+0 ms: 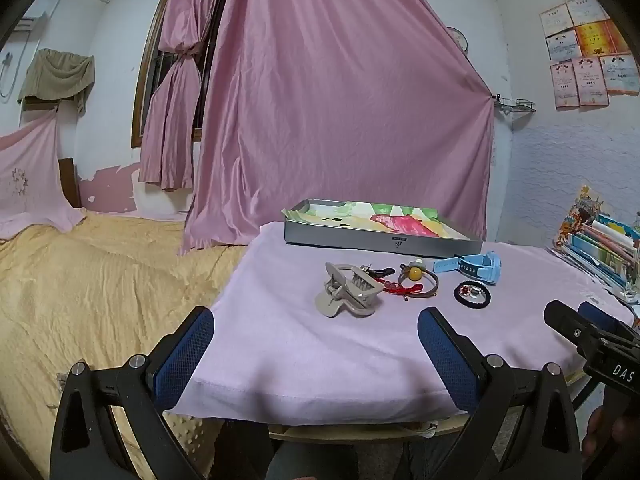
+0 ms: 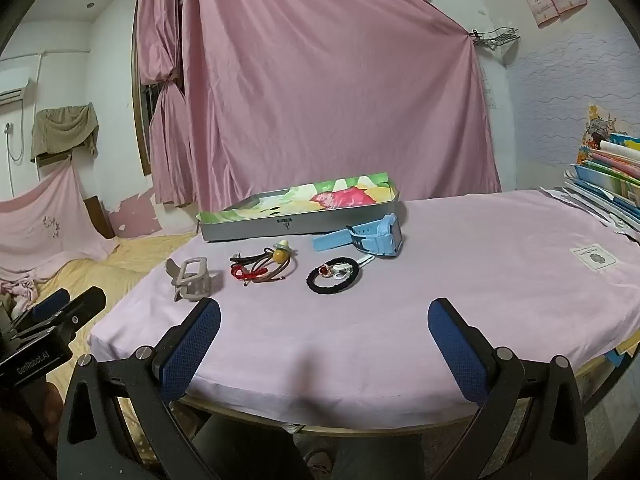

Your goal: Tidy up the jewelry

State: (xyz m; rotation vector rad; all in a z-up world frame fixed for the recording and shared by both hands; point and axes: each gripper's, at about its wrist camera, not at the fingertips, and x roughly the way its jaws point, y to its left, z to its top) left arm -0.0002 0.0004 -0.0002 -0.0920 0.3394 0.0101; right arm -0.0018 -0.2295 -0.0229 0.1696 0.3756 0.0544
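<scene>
Grippers left [image 1: 316, 336], right [image 2: 324, 328] wide, empty; red cord [image 2: 250, 274] tangled, partly hidden; tray [image 2: 256, 230] interior obscured.

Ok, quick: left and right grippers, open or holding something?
Left gripper: jaws open, holding nothing.
Right gripper: jaws open, holding nothing.

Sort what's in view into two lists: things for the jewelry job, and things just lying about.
For the job:
grey tray
beige claw clip
yellow-bead hair tie
red cord
black hair tie
blue watch

Lying about:
stacked books
pink curtain
yellow bedspread
</scene>
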